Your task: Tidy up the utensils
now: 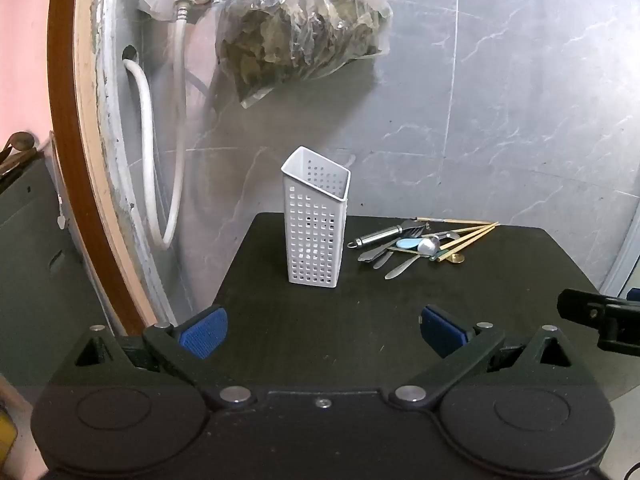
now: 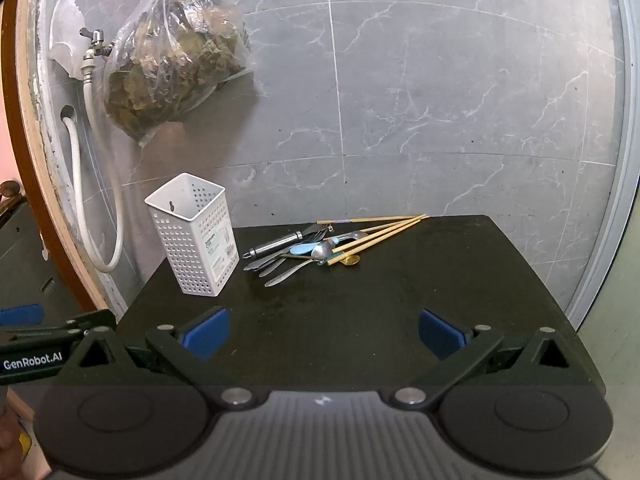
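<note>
Both grippers are held spread wide above the near edge of the black table [image 2: 460, 280], and nothing is found between the blue pads of either one. By the left gripper [image 1: 323, 330] the white perforated utensil holder [image 1: 316, 220] is faced; it stands upright on the table, toward the back left. By the right gripper [image 2: 323, 330] the heap of utensils [image 2: 316, 250] is faced, which lies to the right of the holder and apart from it. In this heap can be told wooden chopsticks [image 2: 384, 230], a steel-handled tool with a hanging ring [image 2: 274, 245], a fork, spoons and some knives (they are crossed over each other). Behind, on the grey marbled wall, a plastic bag of dried leaves [image 2: 176, 60] is hung beside a tap with a white hose [image 2: 86, 184].
</note>
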The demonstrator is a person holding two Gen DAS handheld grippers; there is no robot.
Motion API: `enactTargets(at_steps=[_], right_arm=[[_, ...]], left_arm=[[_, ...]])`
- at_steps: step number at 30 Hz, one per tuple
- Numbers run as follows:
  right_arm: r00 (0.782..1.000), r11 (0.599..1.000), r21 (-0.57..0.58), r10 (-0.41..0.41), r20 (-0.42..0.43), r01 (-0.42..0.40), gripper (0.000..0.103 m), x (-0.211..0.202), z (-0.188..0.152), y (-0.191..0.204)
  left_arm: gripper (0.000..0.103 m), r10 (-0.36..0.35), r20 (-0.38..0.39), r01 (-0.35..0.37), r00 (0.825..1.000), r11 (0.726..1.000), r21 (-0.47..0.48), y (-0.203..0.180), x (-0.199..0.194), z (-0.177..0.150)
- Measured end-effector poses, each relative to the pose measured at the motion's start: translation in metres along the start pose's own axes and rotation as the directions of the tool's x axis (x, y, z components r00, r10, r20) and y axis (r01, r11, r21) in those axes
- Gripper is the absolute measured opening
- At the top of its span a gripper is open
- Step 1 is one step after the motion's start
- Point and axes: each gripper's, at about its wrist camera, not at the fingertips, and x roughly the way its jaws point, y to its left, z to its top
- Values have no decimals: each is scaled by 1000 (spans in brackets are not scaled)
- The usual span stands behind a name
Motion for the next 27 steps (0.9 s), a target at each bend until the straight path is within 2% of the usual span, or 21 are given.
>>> enactTargets(at_steps=[27], right_arm=[[1000, 1000, 2, -1, 3, 1, 103, -4, -1, -6]], left_arm=[[102, -6, 2, 6, 1000, 1000, 8, -1, -1, -4]])
